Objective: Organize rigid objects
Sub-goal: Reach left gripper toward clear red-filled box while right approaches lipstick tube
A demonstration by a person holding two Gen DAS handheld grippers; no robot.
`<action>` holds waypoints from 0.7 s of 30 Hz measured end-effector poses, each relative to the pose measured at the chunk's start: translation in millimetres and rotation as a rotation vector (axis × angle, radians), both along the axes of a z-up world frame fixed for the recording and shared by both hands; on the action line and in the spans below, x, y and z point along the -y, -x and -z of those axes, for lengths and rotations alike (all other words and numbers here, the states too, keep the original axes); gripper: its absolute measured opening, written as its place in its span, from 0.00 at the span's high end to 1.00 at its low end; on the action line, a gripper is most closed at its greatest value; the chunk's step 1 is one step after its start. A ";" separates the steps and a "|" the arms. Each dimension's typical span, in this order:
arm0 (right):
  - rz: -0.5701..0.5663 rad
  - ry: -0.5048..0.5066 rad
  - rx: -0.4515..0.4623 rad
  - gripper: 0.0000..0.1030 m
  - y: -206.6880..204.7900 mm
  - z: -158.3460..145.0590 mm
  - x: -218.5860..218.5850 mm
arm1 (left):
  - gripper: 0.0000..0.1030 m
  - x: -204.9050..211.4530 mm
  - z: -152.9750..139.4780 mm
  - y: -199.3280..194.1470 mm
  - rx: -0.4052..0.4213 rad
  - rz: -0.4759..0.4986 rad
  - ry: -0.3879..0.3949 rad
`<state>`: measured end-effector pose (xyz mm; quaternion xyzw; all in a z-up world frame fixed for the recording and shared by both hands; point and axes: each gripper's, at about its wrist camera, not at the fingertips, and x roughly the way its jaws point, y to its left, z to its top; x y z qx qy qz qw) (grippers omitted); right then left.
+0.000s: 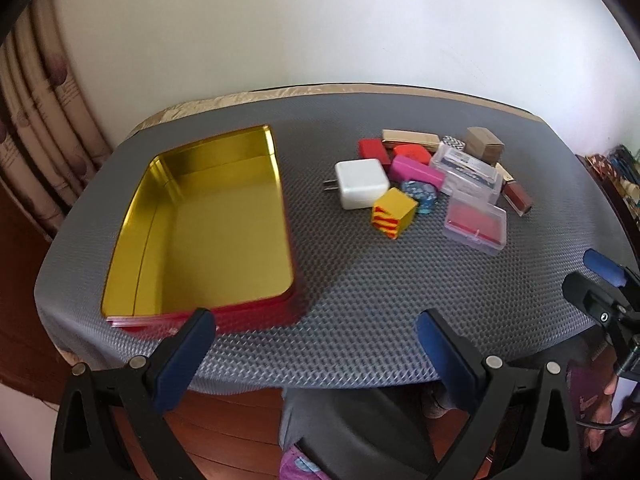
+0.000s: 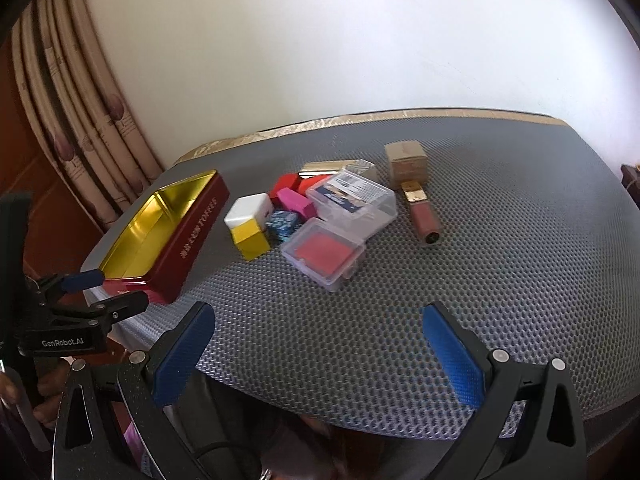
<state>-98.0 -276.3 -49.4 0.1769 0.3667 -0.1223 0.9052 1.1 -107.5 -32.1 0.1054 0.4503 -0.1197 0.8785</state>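
both claws, left claw and right claw, hang apart and empty at the near table edge, nothing yet packed: the pile of small objects lies right of the open tin, so next likely calls for reaching the yellow block.

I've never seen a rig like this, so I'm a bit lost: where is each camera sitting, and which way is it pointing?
Left wrist: rides on the left gripper at the table's near edge, facing the wall over the empty tin; its open jaws show, with the right gripper at the right edge.
Right wrist: rides on the right gripper, facing the wall over the grey mat; its open jaws show, with the left gripper at left.
Shared: tin, white charger, yellow cube.
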 end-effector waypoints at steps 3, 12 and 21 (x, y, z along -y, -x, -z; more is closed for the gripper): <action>0.015 -0.007 -0.014 0.00 2.7 3.8 8.0 | 0.00 11.3 2.0 -9.0 -0.012 0.020 0.008; 0.066 -0.059 -0.029 0.00 6.9 15.5 38.1 | 0.00 27.0 18.2 -55.4 -0.156 0.005 0.117; 0.111 -0.107 -0.061 0.00 9.3 32.2 68.3 | 0.01 52.4 6.3 -63.3 -0.207 0.045 0.204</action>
